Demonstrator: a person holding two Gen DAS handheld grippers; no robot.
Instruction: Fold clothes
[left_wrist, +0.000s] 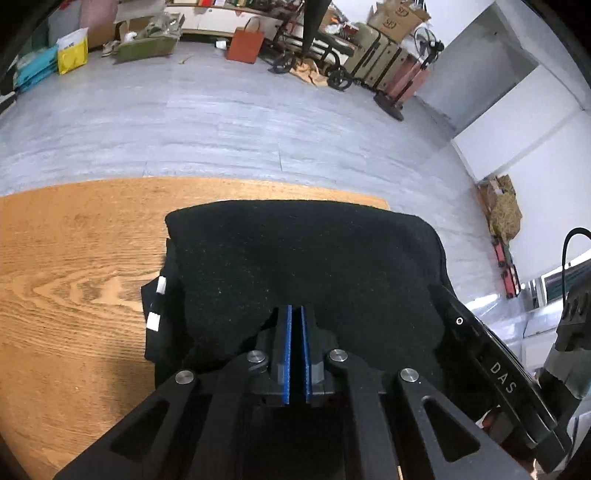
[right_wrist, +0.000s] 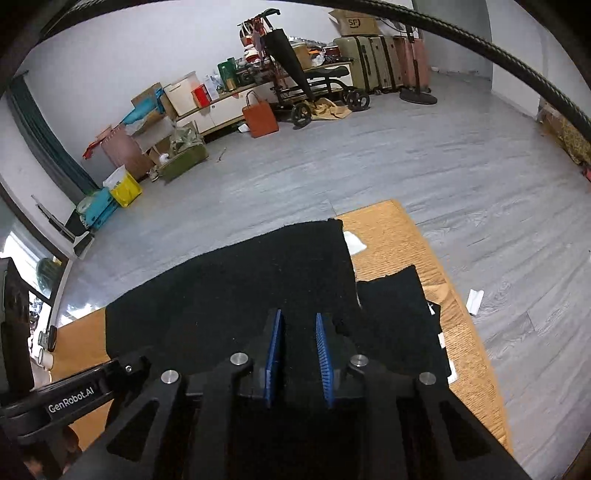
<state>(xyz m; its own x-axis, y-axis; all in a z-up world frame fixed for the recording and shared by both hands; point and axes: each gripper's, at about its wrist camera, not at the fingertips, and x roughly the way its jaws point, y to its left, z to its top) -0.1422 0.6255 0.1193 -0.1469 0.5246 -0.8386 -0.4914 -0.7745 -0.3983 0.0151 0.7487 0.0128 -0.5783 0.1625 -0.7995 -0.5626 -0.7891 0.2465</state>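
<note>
A black garment (left_wrist: 303, 266) lies on the wooden table (left_wrist: 74, 277), with a folded layer on top and white tags (left_wrist: 153, 321) at its left edge. My left gripper (left_wrist: 296, 314) is over its near edge, blue pads nearly together and shut on the black fabric. In the right wrist view the same garment (right_wrist: 240, 288) spreads across the table (right_wrist: 399, 236). My right gripper (right_wrist: 298, 321) sits low over the cloth, pads apart with dark fabric between them; a grip on it cannot be told. The other gripper's body (right_wrist: 74, 402) shows at the left.
The table's far edge (left_wrist: 221, 181) drops to grey floor. A separate flap of black cloth (right_wrist: 399, 310) lies to the right, with white tags beside it. A white paper scrap (right_wrist: 474, 301) lies on the floor. Boxes, bags, suitcases and a cart line the far wall.
</note>
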